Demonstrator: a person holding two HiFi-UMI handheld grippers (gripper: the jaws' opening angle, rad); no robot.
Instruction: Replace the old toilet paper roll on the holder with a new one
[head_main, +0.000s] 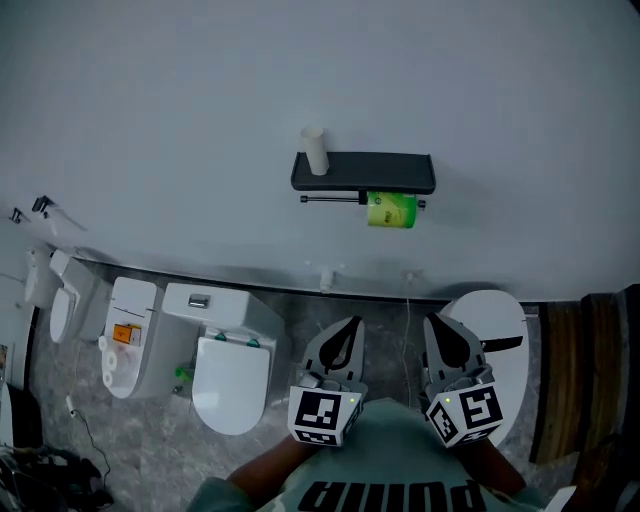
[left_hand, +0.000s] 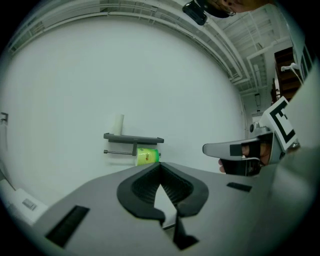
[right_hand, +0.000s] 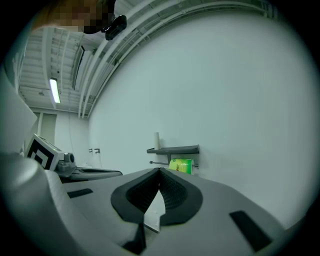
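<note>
The left gripper (head_main: 349, 328) and right gripper (head_main: 438, 326) are both sitting closed and empty. The green roll (head_main: 391, 210) is hanging under the holder (head_main: 365, 172) at twelve o'clock. It is probably light and squashy, so it is calling for a gentle grip across its sides.

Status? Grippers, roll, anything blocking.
Left hand-held gripper shut, empty; right hand-held gripper shut, empty. Green-wrapped paper roll on bar under dark wall shelf, untouched; white cardboard tube upright on top. Nothing between grippers and shelf.
</note>
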